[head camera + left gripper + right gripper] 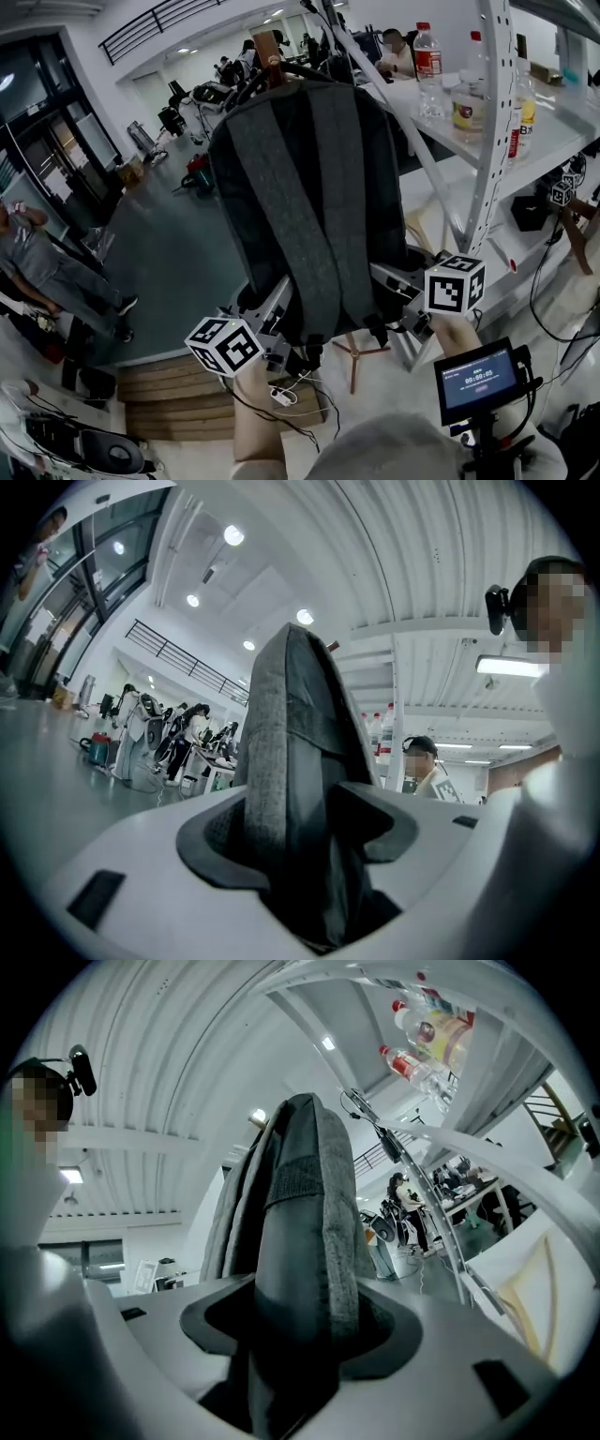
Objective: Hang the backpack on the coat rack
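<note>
Dark grey backpack (309, 197) held upright in the air, strap side to the camera, its top against the wooden coat rack (269, 49); can't tell if it's hooked. Left tongs (274, 317) and right tongs (401, 286) both clenched on the backpack's lower corners, with fabric filling both jaws. Red-label bottle (427, 56) on the white shelf (539, 141) to the right, print unreadable.

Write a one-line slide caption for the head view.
Left gripper and right gripper clamp the grey backpack by its lower sides, its top up at the wooden coat rack.
</note>
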The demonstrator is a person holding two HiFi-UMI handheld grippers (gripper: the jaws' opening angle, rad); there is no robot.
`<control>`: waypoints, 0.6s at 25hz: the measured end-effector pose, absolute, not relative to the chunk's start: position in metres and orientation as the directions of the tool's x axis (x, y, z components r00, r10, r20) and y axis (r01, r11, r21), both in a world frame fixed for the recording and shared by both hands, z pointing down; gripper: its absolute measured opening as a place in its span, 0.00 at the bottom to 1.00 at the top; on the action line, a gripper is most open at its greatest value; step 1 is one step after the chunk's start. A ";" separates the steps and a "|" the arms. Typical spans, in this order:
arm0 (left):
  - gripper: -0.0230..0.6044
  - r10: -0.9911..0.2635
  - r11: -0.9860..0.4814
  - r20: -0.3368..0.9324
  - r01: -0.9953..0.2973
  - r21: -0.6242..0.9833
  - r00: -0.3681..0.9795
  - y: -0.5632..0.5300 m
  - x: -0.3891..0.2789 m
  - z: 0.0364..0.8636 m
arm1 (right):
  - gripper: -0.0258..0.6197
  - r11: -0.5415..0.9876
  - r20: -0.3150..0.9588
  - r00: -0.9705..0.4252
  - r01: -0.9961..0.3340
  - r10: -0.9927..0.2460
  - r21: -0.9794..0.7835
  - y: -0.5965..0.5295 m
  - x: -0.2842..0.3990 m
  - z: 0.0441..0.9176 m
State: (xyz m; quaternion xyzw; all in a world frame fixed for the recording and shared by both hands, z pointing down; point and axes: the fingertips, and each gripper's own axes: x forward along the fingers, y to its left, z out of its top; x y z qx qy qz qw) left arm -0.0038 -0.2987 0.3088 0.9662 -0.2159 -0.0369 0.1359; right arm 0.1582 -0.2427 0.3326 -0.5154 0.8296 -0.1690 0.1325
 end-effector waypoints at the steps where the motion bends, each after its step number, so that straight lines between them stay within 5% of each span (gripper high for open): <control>1: 0.45 -0.431 -0.867 -0.006 -0.413 0.278 0.902 -0.300 -0.004 0.313 | 0.46 0.408 -0.040 -0.432 -0.810 -0.901 -0.421 -0.245 0.158 0.337; 15: 0.49 -0.498 -0.867 -0.158 -0.488 0.097 0.853 -0.309 -0.005 0.342 | 0.47 0.384 -0.188 -0.346 -0.892 -0.919 -0.238 -0.262 0.174 0.369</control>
